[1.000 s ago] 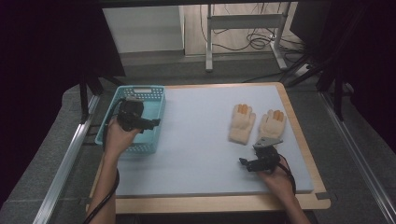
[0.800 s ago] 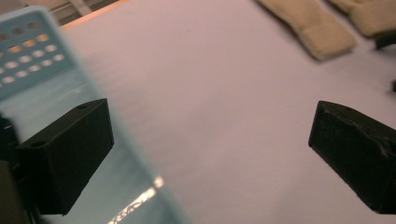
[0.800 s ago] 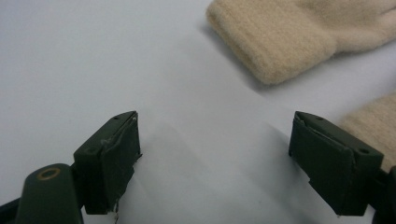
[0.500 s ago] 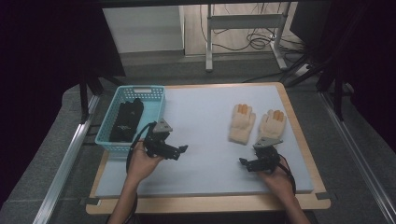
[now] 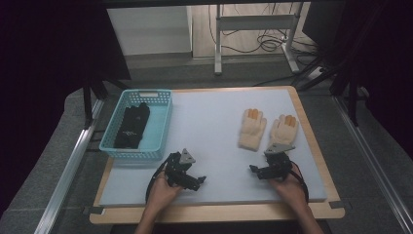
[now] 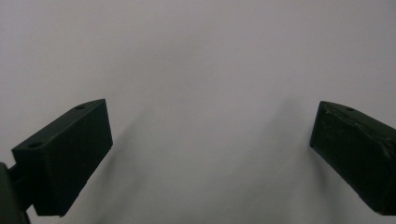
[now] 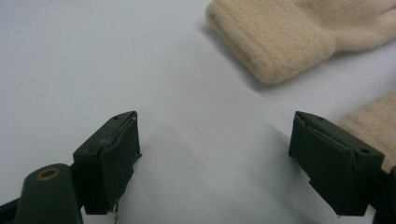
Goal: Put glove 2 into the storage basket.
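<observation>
Pale blue-grey matting covers the wooden table, and a strip of bare wood shows along its near and right edges. My left gripper sits low over the near-left part of the mat, jaws spread wide with nothing between them; in the left gripper view there is plain mat ahead and open room between and around the jaws. My right gripper sits over the near-right part, jaws likewise wide apart and empty. The cream gloves, one to the left and one to the right, lie flat side by side on the mat beyond it, fingertips orange and pointing away from me; in the right gripper view one cuff lies ahead of the jaws and the other glove lies just behind the right jaw. The middle of the mat between my grippers is open. The turquoise basket stands at the left edge, well apart from the gloves, and holds a dark glove-like item lying lengthwise.
</observation>
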Motion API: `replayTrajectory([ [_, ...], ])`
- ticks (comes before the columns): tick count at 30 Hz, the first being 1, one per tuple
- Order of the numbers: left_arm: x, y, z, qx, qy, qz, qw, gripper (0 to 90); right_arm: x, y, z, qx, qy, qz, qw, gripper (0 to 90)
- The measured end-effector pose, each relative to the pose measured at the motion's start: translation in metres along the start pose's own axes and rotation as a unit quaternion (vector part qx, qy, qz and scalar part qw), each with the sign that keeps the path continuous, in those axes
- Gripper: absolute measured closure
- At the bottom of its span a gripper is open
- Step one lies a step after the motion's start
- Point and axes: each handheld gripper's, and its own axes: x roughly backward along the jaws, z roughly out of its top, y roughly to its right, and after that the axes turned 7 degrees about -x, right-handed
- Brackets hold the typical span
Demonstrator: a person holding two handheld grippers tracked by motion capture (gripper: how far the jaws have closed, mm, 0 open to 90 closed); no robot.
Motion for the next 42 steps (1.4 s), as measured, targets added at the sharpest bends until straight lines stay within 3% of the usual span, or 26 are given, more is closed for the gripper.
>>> replayTrajectory([
  [2,-0.002,-0.003,-0.004,0.027,0.016,-0.016,0.9994,0.0,0.000,0.000,0.000,0.000,0.000,0.000,1.0000,16.0],
  [3,-0.002,-0.003,-0.004,0.028,0.019,-0.017,0.9993,0.0,0.000,0.000,0.000,0.000,0.000,0.000,1.0000,15.9],
  [11,-0.002,-0.002,-0.004,0.026,0.016,-0.013,0.9994,0.0,0.000,0.000,0.000,-0.001,0.000,-0.001,1.0000,16.0],
  [17,-0.002,-0.003,-0.005,0.026,0.018,-0.012,0.9994,0.9,0.002,0.000,0.006,-0.017,0.000,0.001,0.9999,16.5],
  [23,-0.002,-0.003,-0.005,0.025,0.018,-0.012,0.9994,1.1,0.004,0.014,0.030,-0.033,0.015,0.007,0.9993,16.7],
  [31,-0.002,-0.003,-0.005,0.026,0.018,-0.012,0.9994,1.2,-0.009,0.041,0.070,-0.044,0.010,-0.014,0.9989,16.7],
  [42,-0.002,-0.003,-0.005,0.025,0.018,-0.012,0.9994,1.3,-0.049,0.063,0.099,-0.014,-0.011,-0.036,0.9992,20.4],
])
